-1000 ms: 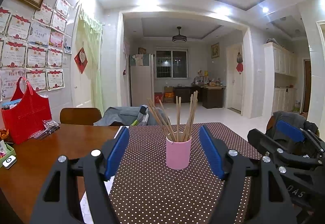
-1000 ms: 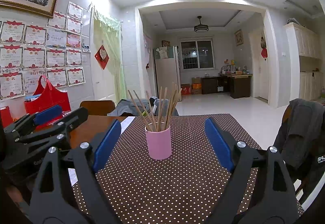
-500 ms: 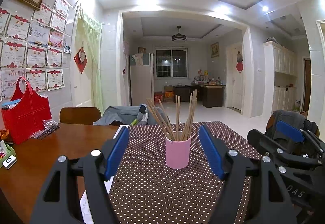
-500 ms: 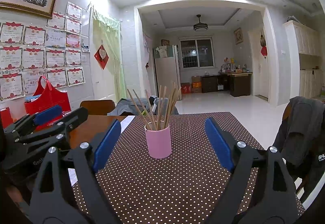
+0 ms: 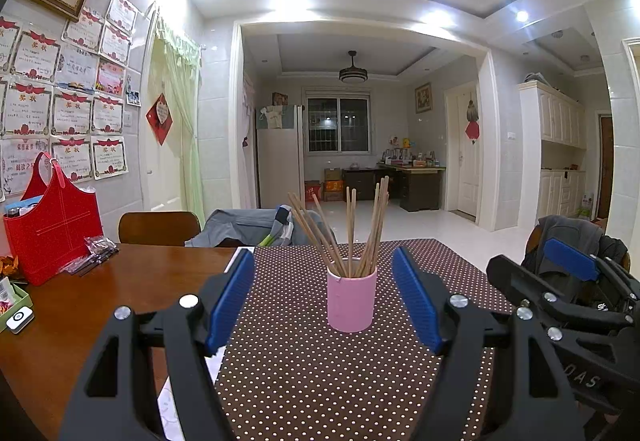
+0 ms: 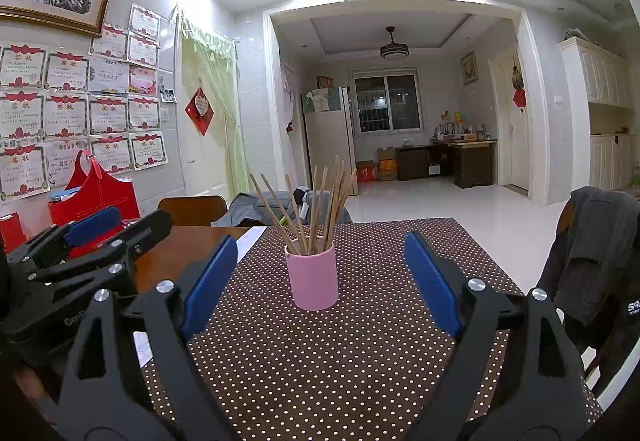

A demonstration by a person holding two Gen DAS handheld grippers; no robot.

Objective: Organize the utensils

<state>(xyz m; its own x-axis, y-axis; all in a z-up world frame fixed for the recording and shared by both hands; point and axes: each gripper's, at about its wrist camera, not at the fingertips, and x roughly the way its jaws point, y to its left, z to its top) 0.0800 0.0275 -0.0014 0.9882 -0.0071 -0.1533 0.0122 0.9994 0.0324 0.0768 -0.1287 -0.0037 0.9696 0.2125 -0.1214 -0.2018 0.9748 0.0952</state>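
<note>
Two grippers faced one wooden table (image 5: 100,293), the biggest thing in reach, much of it covered by a brown cloth with white dots (image 5: 320,369). A red bag (image 5: 52,229) stood at the table's left edge against the wall, with a small clear packet (image 5: 98,247) lying just beside it. A wooden chair (image 5: 160,227) sat behind the table, and a grey garment (image 5: 244,227) was draped next to it.

Next in size, the left gripper (image 5: 324,301) hung low over the cloth with its blue-padded fingers (image 5: 230,301) spread wide, holding nothing. The right gripper (image 6: 316,281) was likewise spread wide and empty, its fingers (image 6: 434,283) flanking the cup from the near side without touching it. Each gripper showed at the edge of the other's view, the left one (image 6: 92,241) and the right one (image 5: 560,281).

A pink cup (image 5: 351,299) stood upright on the dotted cloth, near the middle of the table and ahead of both grippers, also seen from the right wrist (image 6: 313,277). Smallest, a bundle of wooden chopsticks (image 5: 348,229) stood in the cup, fanned out and leaning against its rim (image 6: 312,209).
</note>
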